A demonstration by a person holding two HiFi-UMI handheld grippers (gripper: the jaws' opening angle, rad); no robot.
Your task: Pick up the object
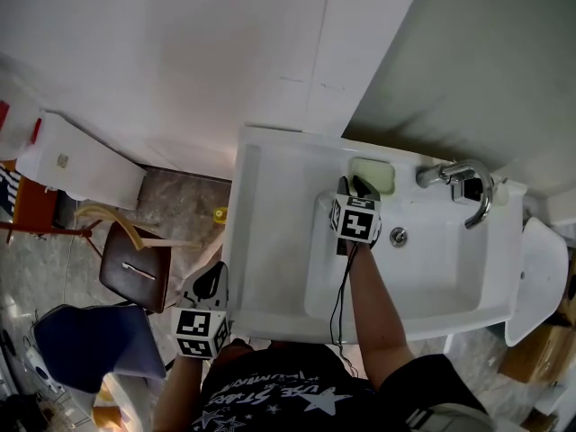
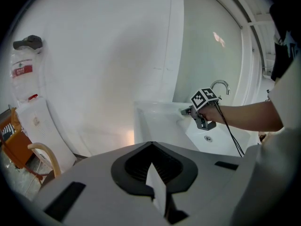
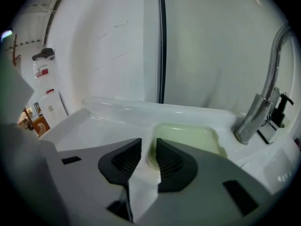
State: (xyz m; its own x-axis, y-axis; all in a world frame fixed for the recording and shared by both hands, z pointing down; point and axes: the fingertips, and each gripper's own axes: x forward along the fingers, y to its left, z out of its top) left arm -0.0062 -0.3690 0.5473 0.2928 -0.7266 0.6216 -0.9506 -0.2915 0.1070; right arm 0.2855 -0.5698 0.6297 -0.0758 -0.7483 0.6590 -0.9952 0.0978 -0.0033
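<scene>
A pale green soap bar [image 1: 374, 175] [image 3: 188, 138] lies in a recess on the back ledge of the white sink [image 1: 270, 241]. My right gripper [image 1: 356, 185] [image 3: 148, 150] reaches over the basin to the soap's near left corner. Its jaws stand a narrow gap apart, and the soap's edge shows in that gap just past the tips; I see no pad pressing on it. My left gripper [image 1: 214, 279] [image 2: 152, 147] hangs off the sink's front left corner, shut and empty. The left gripper view also shows the right gripper [image 2: 202, 109] over the sink.
A chrome faucet [image 1: 463, 185] [image 3: 263, 102] stands right of the soap, and the drain [image 1: 398, 236] lies in the basin. On the floor to the left are a brown chair [image 1: 135, 266], a blue seat [image 1: 85, 345] and a white box [image 1: 76, 165]. The wall rises directly behind the sink.
</scene>
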